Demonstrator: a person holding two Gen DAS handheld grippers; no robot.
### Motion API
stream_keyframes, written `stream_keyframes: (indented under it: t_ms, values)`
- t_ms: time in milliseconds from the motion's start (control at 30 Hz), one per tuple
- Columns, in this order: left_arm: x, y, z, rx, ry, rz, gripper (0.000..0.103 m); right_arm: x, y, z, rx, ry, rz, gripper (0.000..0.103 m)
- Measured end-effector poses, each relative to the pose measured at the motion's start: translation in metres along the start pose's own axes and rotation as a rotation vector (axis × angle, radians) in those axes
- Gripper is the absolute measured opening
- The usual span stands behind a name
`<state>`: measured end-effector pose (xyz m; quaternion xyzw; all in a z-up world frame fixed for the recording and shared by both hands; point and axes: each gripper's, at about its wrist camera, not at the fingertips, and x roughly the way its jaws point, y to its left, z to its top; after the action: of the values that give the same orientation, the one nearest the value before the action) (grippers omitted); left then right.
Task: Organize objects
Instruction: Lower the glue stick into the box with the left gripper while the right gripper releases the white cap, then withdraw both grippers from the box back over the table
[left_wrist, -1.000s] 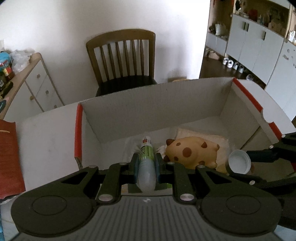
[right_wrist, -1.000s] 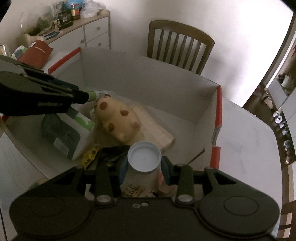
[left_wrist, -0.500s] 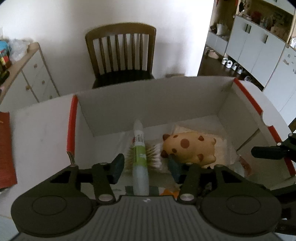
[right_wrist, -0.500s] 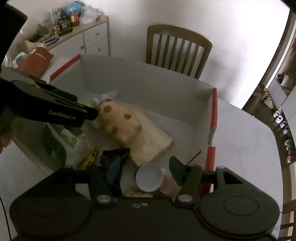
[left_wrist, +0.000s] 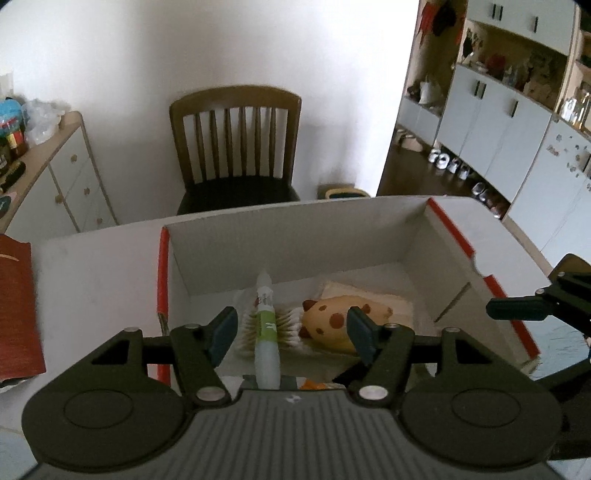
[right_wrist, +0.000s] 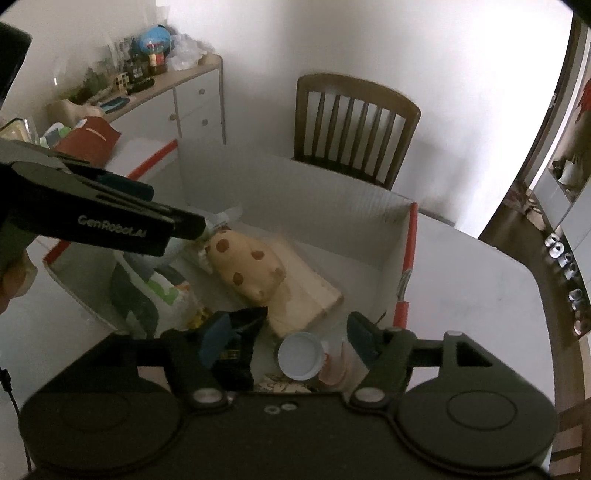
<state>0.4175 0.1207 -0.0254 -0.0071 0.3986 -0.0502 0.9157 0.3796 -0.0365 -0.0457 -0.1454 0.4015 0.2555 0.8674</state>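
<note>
Both claws have let go and lifted: left claw (left_wrist: 291, 330) opening above the slim green-banded bottle (left_wrist: 266, 345), right claw (right_wrist: 288, 341) opening over the white-capped jar (right_wrist: 314, 360). Each lies free inside the red-edged cardboard box (left_wrist: 295, 240), beside the smooth spotted toy (right_wrist: 245, 267).

- Ahead of you stands a plain white wall (left_wrist: 258, 48), evenly lit by soft daylight.
- A dark wooden chair (left_wrist: 236, 147) with a slatted back sits against that wall, facing the white table (left_wrist: 92, 280) you work at.
- To your left is a white sideboard (left_wrist: 62, 177) with a wood-coloured top and round knobs; bottles and a plastic bag crowd its top (right_wrist: 155, 59).
- To your right the room opens onto a dark wood floor (left_wrist: 417, 166).
- Tall pale cabinets (left_wrist: 498, 122) with open shelves above line that side.
- Shoes (left_wrist: 448, 164) stand in a row at the cabinets' foot.
</note>
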Motion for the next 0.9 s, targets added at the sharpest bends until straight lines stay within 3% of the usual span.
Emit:
stream_keyframes:
  t_ms: [367, 767, 900]
  values:
    - [-0.047, -0.004, -0.007, -0.022, -0.068, -0.028, 0.064, -0.039, 0.004, -0.004, 0.008, -0.054, 0.017, 0.073]
    - [-0.096, -0.018, -0.036, 0.018, -0.102, -0.069, 0.064, -0.083, 0.007, -0.029, 0.034, -0.083, 0.042, 0.076]
    - [-0.109, -0.022, -0.049, 0.037, -0.108, -0.081, 0.075, -0.095, 0.007, -0.038, 0.051, -0.092, 0.058, 0.078]
